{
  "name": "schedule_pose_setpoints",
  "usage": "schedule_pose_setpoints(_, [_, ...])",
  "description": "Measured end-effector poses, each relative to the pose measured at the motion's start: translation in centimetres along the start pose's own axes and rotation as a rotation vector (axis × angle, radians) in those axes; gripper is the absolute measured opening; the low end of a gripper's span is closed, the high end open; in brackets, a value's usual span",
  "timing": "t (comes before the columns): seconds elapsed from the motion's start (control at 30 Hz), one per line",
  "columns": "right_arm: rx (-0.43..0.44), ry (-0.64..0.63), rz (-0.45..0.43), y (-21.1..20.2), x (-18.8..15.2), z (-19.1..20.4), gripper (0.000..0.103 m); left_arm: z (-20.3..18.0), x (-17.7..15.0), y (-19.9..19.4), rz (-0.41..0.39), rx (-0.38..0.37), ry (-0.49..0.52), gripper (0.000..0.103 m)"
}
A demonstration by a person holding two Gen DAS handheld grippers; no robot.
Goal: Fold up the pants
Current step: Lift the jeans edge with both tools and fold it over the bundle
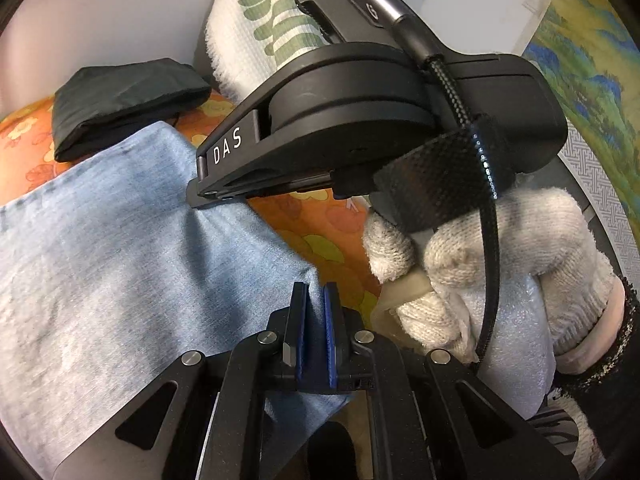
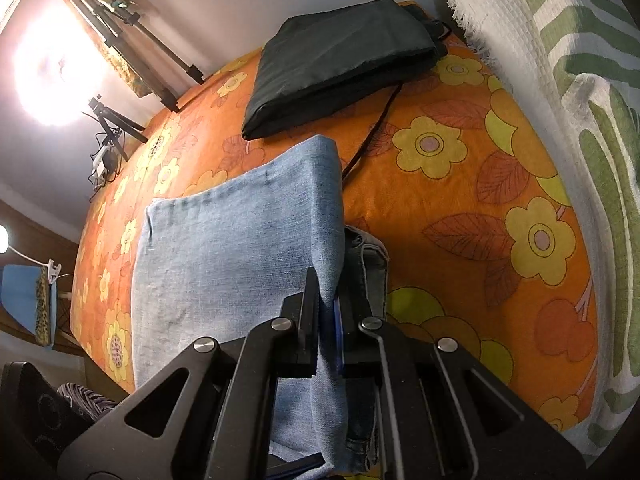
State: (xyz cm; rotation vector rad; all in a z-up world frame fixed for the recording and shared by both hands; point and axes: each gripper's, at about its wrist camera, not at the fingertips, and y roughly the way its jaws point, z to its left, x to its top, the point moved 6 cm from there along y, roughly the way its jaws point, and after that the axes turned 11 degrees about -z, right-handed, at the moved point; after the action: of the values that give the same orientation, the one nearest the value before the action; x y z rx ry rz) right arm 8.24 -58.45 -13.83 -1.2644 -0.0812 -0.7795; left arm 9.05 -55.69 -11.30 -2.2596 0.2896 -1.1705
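Between our left jaws, which are clenched, sits a fold of the light blue pants (image 1: 120,240), and the left gripper (image 1: 316,312) pinches that denim at its near edge with the blue pads almost together. Our right gripper (image 2: 326,312) is likewise clamped on the pants (image 2: 236,248), its jaws pressed onto a raised edge of the cloth that runs up and away from the fingers. From both grips the denim spreads out to the left over the bed (image 2: 460,200), which is covered with an orange sheet printed with yellow flowers and red leaves. Just right of the right jaws a darker, seamed part of the pants peeks out from under the lighter layer. In the left wrist view the right gripper's black body fills the upper middle, and the right hand (image 1: 500,272), in a white knitted glove, holds its handle just beside the pants. Farther off on the bed lies a folded black garment (image 2: 340,68), apart from the pants, with a thin dark cord (image 2: 376,124) trailing from under it toward the denim. Along the right side runs a white blanket with green stripes (image 2: 560,80). Beyond the bed's far edge stand two tripods (image 2: 132,40) against the wall, near a bright lamp glare.
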Motion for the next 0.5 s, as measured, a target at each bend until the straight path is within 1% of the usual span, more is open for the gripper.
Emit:
schedule_pose_setpoints(0.07, [-0.004,-0.005,0.001,0.1,0.0,-0.1,0.005,-0.5,-0.4,0.2,0.003,0.000,-0.004,0.007])
schedule_pose_setpoints(0.1, [-0.008,-0.007,0.002,0.2,-0.1,-0.1,0.005,-1.7,-0.6,-0.2,0.003,0.001,-0.003,0.007])
schedule_pose_setpoints(0.2, [-0.020,-0.019,0.003,0.4,-0.3,-0.1,0.005,-2.3,-0.8,-0.2,0.012,0.001,-0.007,0.007])
schedule_pose_setpoints(0.27, [-0.026,-0.027,0.000,0.4,-0.4,0.0,0.005,-2.6,-1.1,-1.1,0.027,-0.011,-0.006,0.014])
schedule_pose_setpoints(0.33, [-0.033,-0.034,-0.004,0.3,-0.4,0.0,0.005,-3.0,-1.4,-2.0,0.030,-0.014,0.018,0.016])
schedule_pose_setpoints(0.4, [-0.041,-0.041,-0.007,0.2,-0.4,0.1,0.005,-3.3,-1.7,-3.2,0.030,-0.025,0.032,0.024])
schedule_pose_setpoints(0.43, [-0.046,-0.049,-0.008,0.1,-0.4,0.3,0.005,-3.3,-1.9,-3.7,0.029,-0.025,0.033,0.026])
schedule_pose_setpoints(0.5, [-0.054,-0.062,-0.010,-0.1,-0.2,0.5,0.005,-2.9,-2.3,-4.8,0.025,-0.021,0.041,0.034])
